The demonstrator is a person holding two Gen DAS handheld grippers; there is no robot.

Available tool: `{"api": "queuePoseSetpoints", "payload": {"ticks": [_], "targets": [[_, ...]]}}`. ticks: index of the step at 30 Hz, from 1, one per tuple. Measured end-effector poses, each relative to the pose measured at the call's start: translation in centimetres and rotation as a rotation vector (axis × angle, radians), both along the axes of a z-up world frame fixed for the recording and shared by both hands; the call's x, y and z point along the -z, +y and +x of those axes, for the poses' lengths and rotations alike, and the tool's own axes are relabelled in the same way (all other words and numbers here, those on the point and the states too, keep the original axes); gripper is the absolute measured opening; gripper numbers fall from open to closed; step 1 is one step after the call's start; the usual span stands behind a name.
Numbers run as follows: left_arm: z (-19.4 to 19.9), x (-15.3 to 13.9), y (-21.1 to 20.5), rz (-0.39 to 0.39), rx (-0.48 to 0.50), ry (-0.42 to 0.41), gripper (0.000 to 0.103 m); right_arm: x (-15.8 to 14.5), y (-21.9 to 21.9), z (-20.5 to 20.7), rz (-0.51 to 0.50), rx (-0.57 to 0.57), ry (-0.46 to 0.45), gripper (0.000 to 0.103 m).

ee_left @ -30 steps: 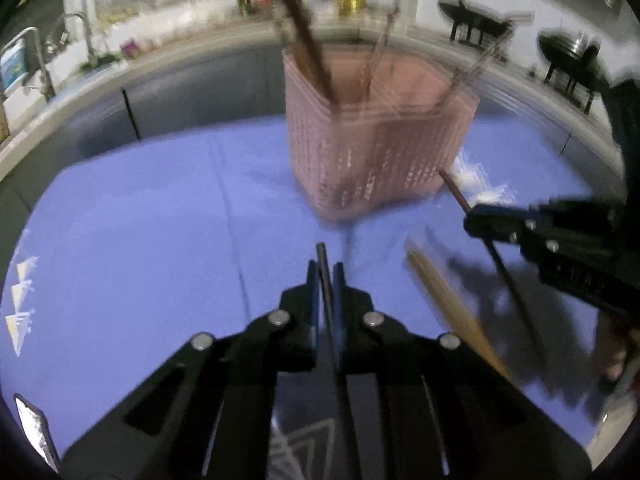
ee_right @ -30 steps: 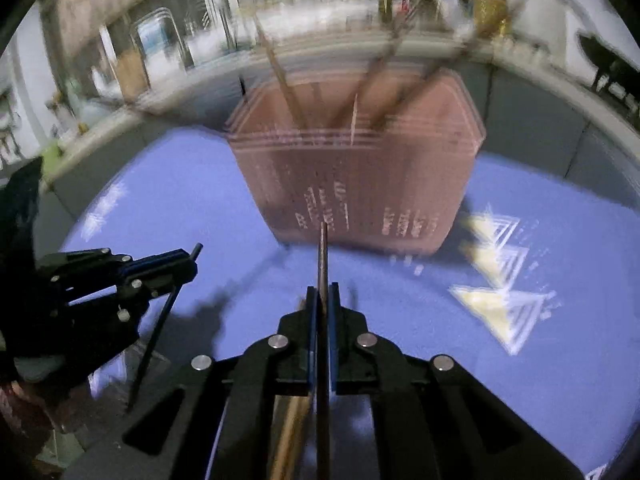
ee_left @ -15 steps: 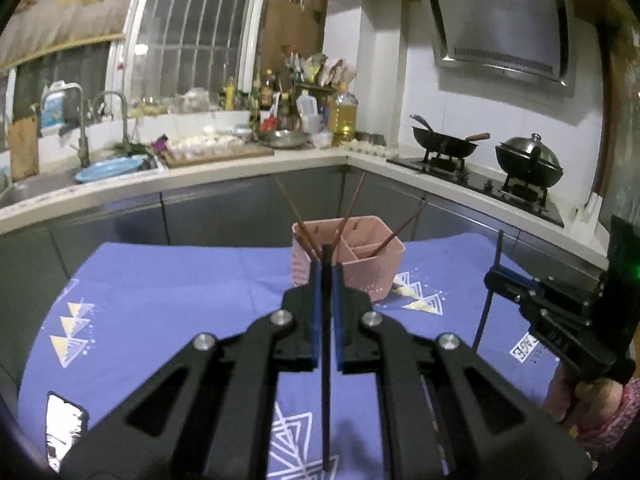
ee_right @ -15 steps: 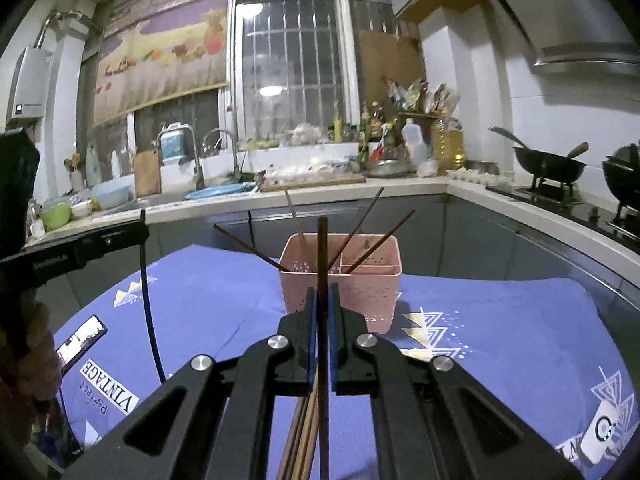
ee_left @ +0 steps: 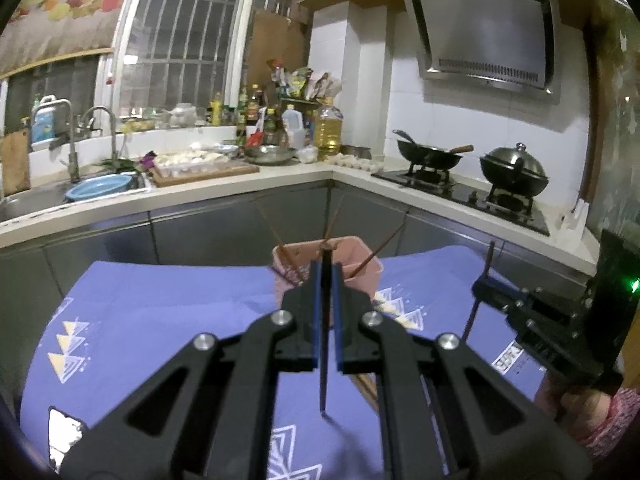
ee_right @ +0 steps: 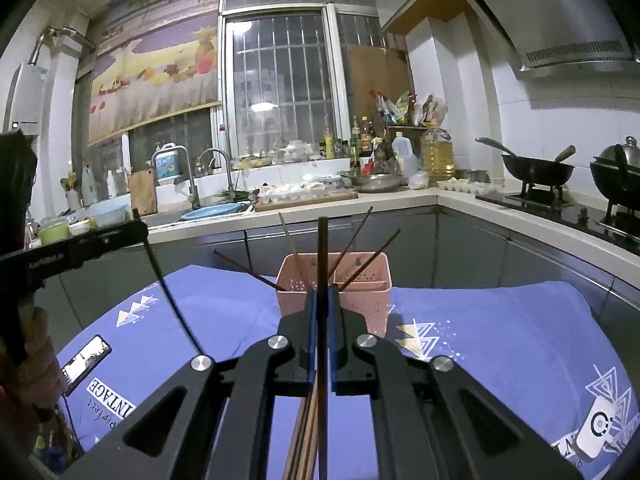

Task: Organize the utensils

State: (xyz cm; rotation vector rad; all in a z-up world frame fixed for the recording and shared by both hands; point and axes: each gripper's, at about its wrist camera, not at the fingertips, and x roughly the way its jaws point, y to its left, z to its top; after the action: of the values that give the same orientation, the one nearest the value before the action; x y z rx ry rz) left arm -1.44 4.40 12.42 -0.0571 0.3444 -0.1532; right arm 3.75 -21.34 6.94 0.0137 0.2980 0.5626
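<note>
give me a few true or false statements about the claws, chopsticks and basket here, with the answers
1. Each claw grips one dark chopstick: left claw, right claw. True.
2. The pink basket lies tipped over on the cloth. False: it stands upright.
3. The pink basket already holds several chopsticks. True.
4. The cloth under the basket is red. False: it is purple-blue with triangle prints.
5. A phone lies on the cloth. True.

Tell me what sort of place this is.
A home kitchen, most likely: a sink with a faucet under a barred window, a gas stove with a wok beneath a range hood, and bottles crowding the counter.
</note>
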Motion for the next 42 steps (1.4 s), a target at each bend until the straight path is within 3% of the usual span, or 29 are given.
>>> {"api": "queuePoseSetpoints", "payload": {"ticks": [13, 17, 21, 24, 28, 31, 36, 42], "targets": [[6.2, -5.4, -1.6, -0.014, 0.035, -0.043, 0.005, -4.3, 1.3, 4.5, 0.076, -0.049, -0.026, 0.005], [6.8, -5.3, -1.1, -0.010, 0.023, -0.016, 0.005, -4.9, 1.7, 5.5, 0.113, -0.065, -0.029, 0.005], [4.9, -1.4, 0.8, 0.015, 0.006, 0.081, 0.005, -3.7, 1.6, 5.0, 0.114, -0.081, -0.016, 0.005], [3.0, 3.0, 3.3, 0.037, -0.031, 0.234, 0.021, -2.9, 1.6, 4.6, 0.102, -0.098, -0.008, 0.005], [0.3, 9.3, 7.4, -0.049, -0.106, 0.482, 0.024, -2.2, 1.9, 4.3, 0.106, -0.134, 0.015, 0.005], [-2.1, 12.6, 9.3, -0.164, -0.145, 0.587, 0.024, -1.8, 2.7, 4.5, 0.119, -0.154, 0.028, 0.005], [-3.6, 15.8, 10.3, -0.292, -0.172, 0.669, 0.024, -1.9, 3.8, 4.6, 0.133, -0.169, 0.026, 0.005], [-1.7, 15.9, 6.9, -0.280, -0.075, 0.677, 0.024, -3.0, 1.4, 3.5, 0.149, -0.123, 0.005, 0.005]]}}
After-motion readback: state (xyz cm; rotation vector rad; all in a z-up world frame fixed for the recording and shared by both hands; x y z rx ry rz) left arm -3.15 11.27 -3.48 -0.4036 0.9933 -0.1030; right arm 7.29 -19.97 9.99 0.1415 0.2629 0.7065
